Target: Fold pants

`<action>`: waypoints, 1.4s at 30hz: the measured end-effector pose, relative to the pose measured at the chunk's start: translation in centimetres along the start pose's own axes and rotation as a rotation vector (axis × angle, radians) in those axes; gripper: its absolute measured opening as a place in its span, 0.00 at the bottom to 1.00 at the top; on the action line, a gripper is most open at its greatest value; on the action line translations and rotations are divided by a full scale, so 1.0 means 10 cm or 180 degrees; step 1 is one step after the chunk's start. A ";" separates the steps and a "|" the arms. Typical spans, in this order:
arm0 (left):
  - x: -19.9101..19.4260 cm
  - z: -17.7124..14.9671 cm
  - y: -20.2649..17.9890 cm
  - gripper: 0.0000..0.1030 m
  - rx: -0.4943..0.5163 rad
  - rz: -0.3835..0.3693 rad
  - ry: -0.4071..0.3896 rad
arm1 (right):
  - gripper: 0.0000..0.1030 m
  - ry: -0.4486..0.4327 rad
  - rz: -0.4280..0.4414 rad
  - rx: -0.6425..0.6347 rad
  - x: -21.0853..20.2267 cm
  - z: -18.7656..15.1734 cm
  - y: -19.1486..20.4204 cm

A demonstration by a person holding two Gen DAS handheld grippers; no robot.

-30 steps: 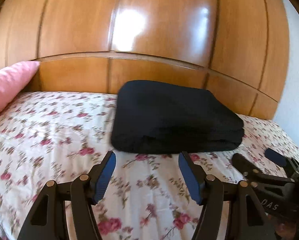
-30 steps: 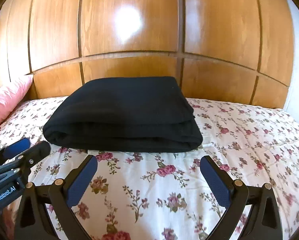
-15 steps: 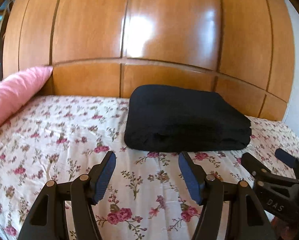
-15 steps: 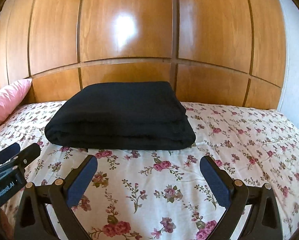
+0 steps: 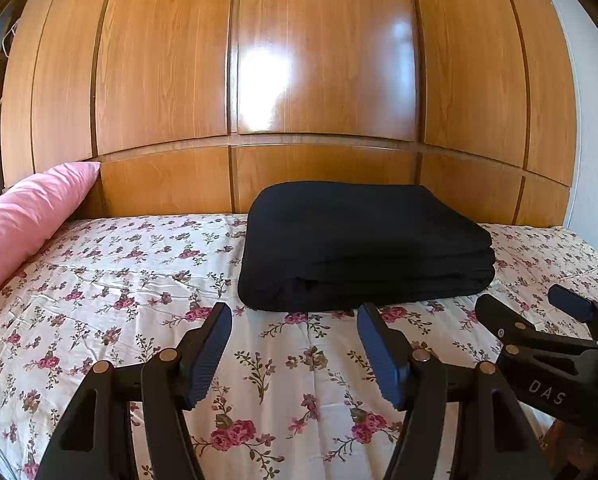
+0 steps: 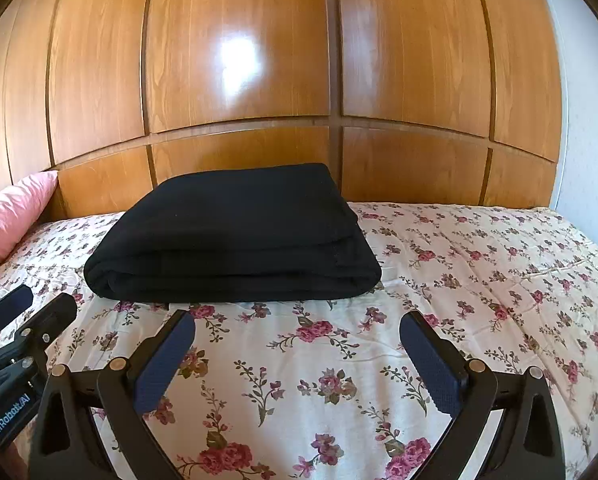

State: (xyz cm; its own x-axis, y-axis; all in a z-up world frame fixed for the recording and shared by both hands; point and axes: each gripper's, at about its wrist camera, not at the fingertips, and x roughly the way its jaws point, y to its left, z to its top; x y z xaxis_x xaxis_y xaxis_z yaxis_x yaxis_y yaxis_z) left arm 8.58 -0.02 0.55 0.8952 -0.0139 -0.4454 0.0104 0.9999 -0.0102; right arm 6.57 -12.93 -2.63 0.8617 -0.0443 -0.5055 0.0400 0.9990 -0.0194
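- Glossy wooden wardrobe panels [image 6: 239, 80] rise behind a bed [image 6: 479, 280] spread with a rose-print sheet; on it, toward the far side close to the panels, lie the black pants [image 6: 235, 236], already folded into a thick, squared stack with its rounded fold edge facing the cameras.
- Judging by that neat stack, the folding looks finished or nearly so.
- The left hand-held gripper [image 5: 293, 350] hangs above the sheet just short of the stack's near edge, fingers spread and empty.
- The right hand-held gripper [image 6: 299, 354] sits beside it, also near the stack but apart from it, fingers spread wider, grasping nothing.
- Each gripper shows at the edge of the other's view, so the two are close together.
- A pink pillow [image 5: 31, 216] leans at the left end of the bed, well apart from the pants.
- Risks, as I judge them: a finger pushed forward could catch the top layer and drag it askew; the soft mattress could let the stack slump if pressed; the two grippers could knock each other.
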 end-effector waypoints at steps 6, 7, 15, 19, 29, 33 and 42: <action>-0.02 0.00 -0.01 0.64 0.0020 -0.0031 -0.0028 | 1.00 0.0007 0.0001 0.0005 0.01 0.00 0.00; -0.03 0.00 -0.02 0.64 0.0031 -0.0025 -0.0034 | 1.00 0.0005 0.0003 0.0007 0.01 0.00 0.00; -0.03 0.00 -0.03 0.64 0.0061 -0.0037 -0.0017 | 1.00 -0.0017 0.0008 0.0023 0.00 0.00 -0.01; -0.05 0.00 0.03 0.64 -0.0014 -0.0404 -0.0032 | 1.00 -0.0010 0.0000 0.0036 0.00 0.00 -0.02; -0.06 0.00 0.01 0.59 -0.0019 -0.0094 -0.0042 | 1.00 -0.0011 -0.0005 0.0038 0.01 0.00 -0.02; -0.08 0.00 -0.02 0.57 0.0024 -0.0062 -0.0101 | 1.00 -0.0003 -0.0012 0.0036 0.01 0.00 -0.02; -0.09 0.00 -0.02 0.57 0.0041 -0.0046 -0.0109 | 1.00 0.0029 -0.0008 0.0063 0.02 -0.01 -0.03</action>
State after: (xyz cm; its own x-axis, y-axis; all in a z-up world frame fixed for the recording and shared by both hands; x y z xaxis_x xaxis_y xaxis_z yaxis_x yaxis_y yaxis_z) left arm 7.79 -0.23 0.91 0.9096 -0.0284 -0.4145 0.0290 0.9996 -0.0047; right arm 6.73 -13.26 -2.80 0.8569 -0.0468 -0.5134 0.0523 0.9986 -0.0037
